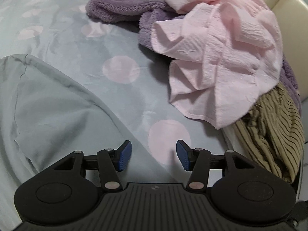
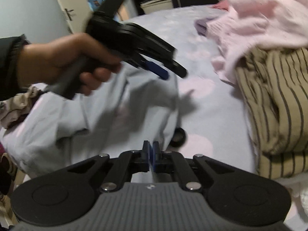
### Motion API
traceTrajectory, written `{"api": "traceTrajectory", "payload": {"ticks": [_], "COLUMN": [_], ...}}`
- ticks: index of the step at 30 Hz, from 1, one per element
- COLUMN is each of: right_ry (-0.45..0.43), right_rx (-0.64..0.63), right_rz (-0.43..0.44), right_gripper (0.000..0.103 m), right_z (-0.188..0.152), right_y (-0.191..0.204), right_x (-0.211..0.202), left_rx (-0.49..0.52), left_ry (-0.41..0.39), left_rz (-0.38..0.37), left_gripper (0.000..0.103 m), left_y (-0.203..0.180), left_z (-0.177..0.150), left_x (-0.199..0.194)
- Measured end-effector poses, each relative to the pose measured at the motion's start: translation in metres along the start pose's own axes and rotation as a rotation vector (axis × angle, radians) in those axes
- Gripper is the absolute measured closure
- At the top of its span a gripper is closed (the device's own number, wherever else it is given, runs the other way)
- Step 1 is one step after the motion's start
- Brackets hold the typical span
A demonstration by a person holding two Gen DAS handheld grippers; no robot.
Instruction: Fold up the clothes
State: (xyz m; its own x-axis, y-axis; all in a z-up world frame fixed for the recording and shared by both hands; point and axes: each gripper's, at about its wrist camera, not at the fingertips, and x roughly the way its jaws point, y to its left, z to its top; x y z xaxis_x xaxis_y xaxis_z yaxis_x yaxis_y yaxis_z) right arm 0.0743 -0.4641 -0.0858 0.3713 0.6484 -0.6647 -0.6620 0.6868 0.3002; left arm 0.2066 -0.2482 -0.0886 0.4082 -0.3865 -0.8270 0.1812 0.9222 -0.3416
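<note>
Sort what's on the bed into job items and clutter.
Job:
pale blue garment
right gripper, shut on it
left gripper, open
pink shirt
striped garment
purple fleece

Lying about:
small black cap
spotted bedsheet

shirt (image 1: 221,61) atop pile, garment (image 1: 48,104) left

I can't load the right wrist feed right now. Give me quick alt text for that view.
The right gripper is shut on the edge of a pale blue garment spread on the dotted bedsheet. The left hand holds the left gripper above the garment, blurred. A pink garment and a striped olive garment are piled at right.
</note>
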Motion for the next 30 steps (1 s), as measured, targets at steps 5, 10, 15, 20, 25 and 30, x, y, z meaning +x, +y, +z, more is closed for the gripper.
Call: {"api": "traceTrajectory", "payload": {"ticks": [5,10,15,20,25,30], "right_ry": [-0.025,-0.046,-0.053,-0.056,-0.083,-0.081], "right_rx": [0.006,-0.001,-0.025,-0.067,-0.053,-0.079], "right_rz": [0.029,0.038,0.048,0.063,0.129,0.245], "right_gripper": [0.099,0.099,0.099,0.099,0.099,0.099], "right_z": [0.001,0.004,0.008,0.012,0.026,0.056], "right_y": [0.005,0.009,0.017,0.029,0.041,0.076], "right_x": [-0.01,-0.018,-0.019,-0.021,-0.026,-0.024], "left_rx": [-0.038,0.056,0.082,0.055,0.017,-0.072], "left_ry": [0.056,0.093,0.14,0.075,-0.003,-0.071], "left_rz": [0.01,0.063,0.076,0.009,-0.079,-0.172], "left_gripper": [0.053,0.082,0.103,0.103,0.103,0.103], "left_y": [0.006,-0.005,-0.005,-0.002,0.014,0.057], "left_z": [0.006,0.008,0.01,0.017,0.025,0.027], "left_x": [0.009,0.009,0.01,-0.014,-0.067,-0.119]}}
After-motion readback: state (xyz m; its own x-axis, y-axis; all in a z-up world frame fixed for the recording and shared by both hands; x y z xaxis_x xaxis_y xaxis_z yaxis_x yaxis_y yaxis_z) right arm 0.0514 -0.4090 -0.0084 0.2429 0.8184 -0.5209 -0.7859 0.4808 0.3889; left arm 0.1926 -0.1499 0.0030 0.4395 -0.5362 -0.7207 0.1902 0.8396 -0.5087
